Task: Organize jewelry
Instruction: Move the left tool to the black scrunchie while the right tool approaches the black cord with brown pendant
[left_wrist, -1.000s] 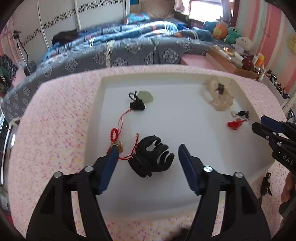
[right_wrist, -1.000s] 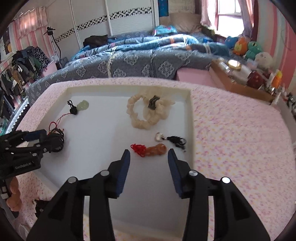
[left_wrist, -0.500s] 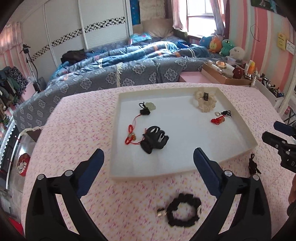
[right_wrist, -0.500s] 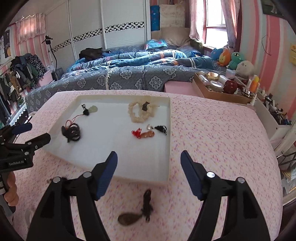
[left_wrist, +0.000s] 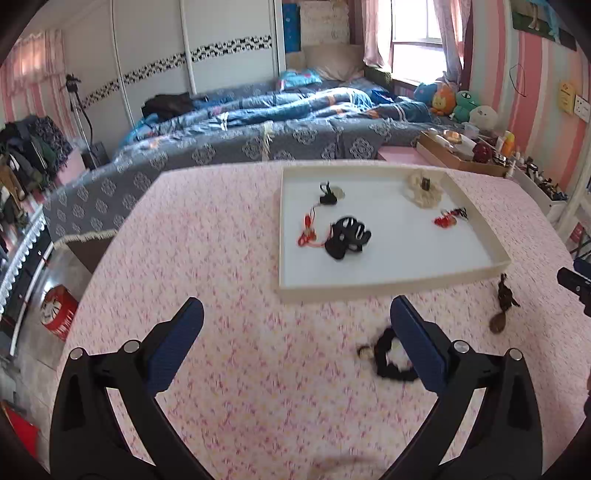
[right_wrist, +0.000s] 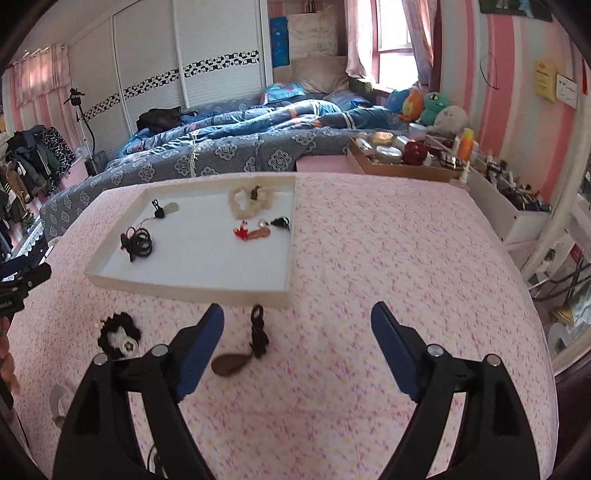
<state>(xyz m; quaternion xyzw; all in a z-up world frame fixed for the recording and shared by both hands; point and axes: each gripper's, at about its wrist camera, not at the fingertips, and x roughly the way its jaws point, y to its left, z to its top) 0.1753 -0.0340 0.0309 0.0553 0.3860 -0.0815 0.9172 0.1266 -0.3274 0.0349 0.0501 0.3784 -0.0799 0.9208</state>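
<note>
Both of my grippers hang over the pink speckled tablecloth (right_wrist: 369, 258) with nothing between their blue pads: the left gripper (left_wrist: 295, 345) stands at its widest and is opening, and the right gripper (right_wrist: 297, 349) is fairly wide with its jaws opening too. Nearest to me on the cloth, a black scrunchie (left_wrist: 388, 360) lies just beside my left gripper's right finger, partly hidden by it. A brown teardrop pendant (right_wrist: 229, 363) on a black cord lies between the right gripper's fingers, close to the left one, untouched. Beyond these sits the shallow white tray (right_wrist: 184, 286). Inside it I see a black hair claw (left_wrist: 347, 236) touching a red cord (left_wrist: 306, 236), then a red-tasselled charm (right_wrist: 255, 232), a pale green pendant (right_wrist: 170, 208), and at the far side a cream beaded bracelet (right_wrist: 251, 201). Behind the table lies a bed with blue-grey quilts (right_wrist: 229, 155).
</note>
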